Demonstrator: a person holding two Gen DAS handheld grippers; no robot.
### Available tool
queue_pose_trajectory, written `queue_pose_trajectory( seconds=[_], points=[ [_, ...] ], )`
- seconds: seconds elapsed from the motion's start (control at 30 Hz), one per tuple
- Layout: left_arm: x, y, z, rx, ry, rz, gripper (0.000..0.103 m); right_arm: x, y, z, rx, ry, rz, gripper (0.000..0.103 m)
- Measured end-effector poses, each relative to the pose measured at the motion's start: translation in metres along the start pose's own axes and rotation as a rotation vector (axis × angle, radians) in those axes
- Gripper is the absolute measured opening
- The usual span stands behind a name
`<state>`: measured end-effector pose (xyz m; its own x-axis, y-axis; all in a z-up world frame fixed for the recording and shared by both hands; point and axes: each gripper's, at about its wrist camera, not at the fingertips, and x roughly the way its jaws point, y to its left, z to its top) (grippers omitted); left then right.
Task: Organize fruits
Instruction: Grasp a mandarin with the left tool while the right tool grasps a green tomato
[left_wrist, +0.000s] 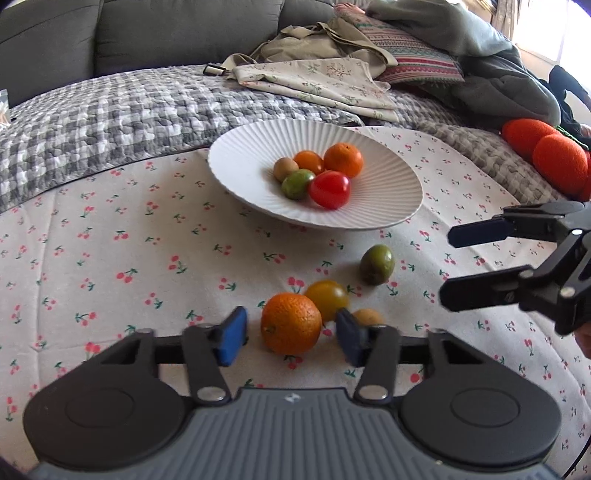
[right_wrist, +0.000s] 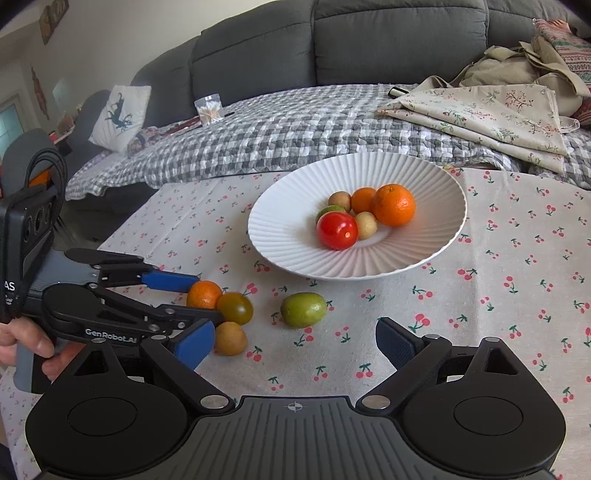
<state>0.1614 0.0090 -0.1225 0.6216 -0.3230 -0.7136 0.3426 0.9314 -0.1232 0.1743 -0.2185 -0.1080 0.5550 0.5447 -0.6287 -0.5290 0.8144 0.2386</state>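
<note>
Left gripper (left_wrist: 290, 338) straddles the orange (left_wrist: 291, 322) on the worktop (left_wrist: 110, 258), jaws not yet pressing. I would centre it, avoid the yellow tomato (left_wrist: 327, 298) touching behind, then lift toward the plate (left_wrist: 236, 155). Right gripper (right_wrist: 295, 345) is released, empty.

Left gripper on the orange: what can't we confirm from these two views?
- Pad contact: in the left wrist view the left gripper straddles the orange with small gaps; blurred pads.
- Same in the right wrist view: the left gripper's fingers cover the orange, hiding contact.
- Small tan fruit: mostly hidden behind a pad in the left wrist view.
- Plate: its sixth fruit is hidden there.
</note>
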Motion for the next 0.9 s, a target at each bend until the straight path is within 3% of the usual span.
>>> queue_pose_trajectory(
  seconds=[0.03, 0.23, 0.33, 0.4, 0.53, 0.67, 0.9],
  points=[
    [0.001, -0.002, -0.001, 0.011, 0.007, 0.002, 0.033, 0.002, 0.001, 0.0, -0.005, 0.001, 0.0, 0.094],
    [-0.002, 0.0, -0.003, 0.012, 0.007, -0.002, 0.032, 0.014, 0.004, 0.003, -0.023, -0.011, -0.006, 0.086],
    [-0.004, 0.002, -0.003, 0.01, 0.007, -0.001, 0.032, 0.028, 0.004, 0.002, -0.017, 0.005, -0.007, 0.073],
    [-0.007, 0.004, -0.004, 0.016, 0.004, 0.001, 0.032, 0.034, 0.003, 0.001, -0.019, 0.02, 0.004, 0.059],
    [-0.008, 0.011, -0.004, -0.01, 0.003, 0.011, 0.032, 0.042, -0.002, 0.005, -0.004, 0.013, -0.012, 0.052],
    [-0.008, 0.01, -0.005, -0.003, 0.005, 0.014, 0.032, 0.05, -0.003, 0.006, -0.002, 0.02, -0.013, 0.034],
    [-0.01, 0.008, -0.004, -0.004, -0.002, 0.007, 0.032, 0.04, -0.003, 0.002, -0.017, 0.024, 0.003, 0.034]
  ],
)
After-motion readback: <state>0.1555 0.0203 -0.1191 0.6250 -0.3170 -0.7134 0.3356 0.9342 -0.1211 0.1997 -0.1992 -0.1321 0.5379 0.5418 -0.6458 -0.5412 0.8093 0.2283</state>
